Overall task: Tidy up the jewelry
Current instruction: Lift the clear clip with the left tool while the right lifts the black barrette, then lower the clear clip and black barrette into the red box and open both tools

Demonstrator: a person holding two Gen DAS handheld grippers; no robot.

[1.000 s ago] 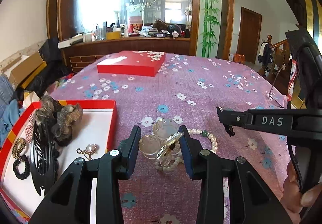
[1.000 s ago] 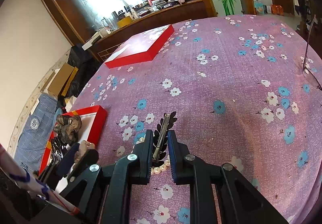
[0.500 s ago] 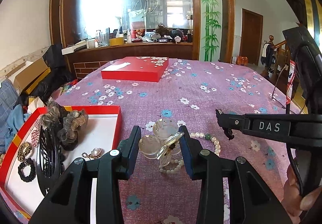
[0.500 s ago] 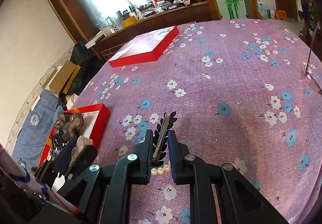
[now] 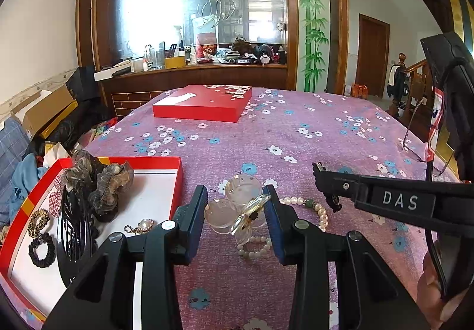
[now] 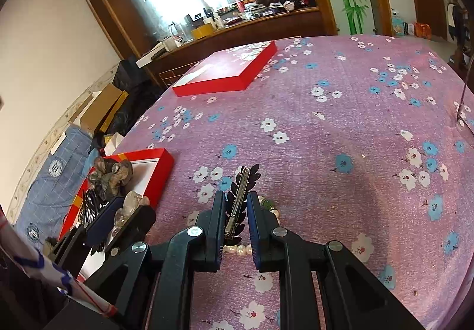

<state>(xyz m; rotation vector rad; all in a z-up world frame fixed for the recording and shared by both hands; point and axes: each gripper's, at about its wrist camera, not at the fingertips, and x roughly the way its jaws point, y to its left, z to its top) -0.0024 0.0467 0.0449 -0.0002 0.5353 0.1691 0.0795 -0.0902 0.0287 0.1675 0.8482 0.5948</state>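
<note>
Your left tongs [image 5: 235, 211] are clamped on a clear butterfly-shaped hair clip [image 5: 237, 208], held clear of the purple flowered cloth [image 5: 296, 134] that covers the bench. Your right tongs [image 6: 235, 219] are clenched on a black leaf-shaped barrette [image 6: 240, 196], its metal bar gripped edge-on between the jaws and its leafy tip projecting ahead of them. Over the last second nothing has changed in either grip: both pieces sit where they sat, and the only difference is a slight upward tilt of the view from each hand. In my judgement that means both pickups are complete and the carry to the box has not begun. The open red box [image 5: 174, 179] lies just to the left of your left tongs, already holding a brown scrunchie [image 5: 100, 182], a black claw clip [image 5: 72, 229], a black hair tie [image 5: 41, 250] and a pearl brooch [image 5: 142, 224]. A pearl bracelet [image 5: 311, 207] remains on the cloth directly below and ahead of both tongs, unsorted. A closed red lid or second box [image 5: 204, 103] lies well ahead, far from either tongs. Legible writing: "DAS" in white letters on the side of your right tongs as seen from the left wrist. No other lettering can be read with confidence.
</note>
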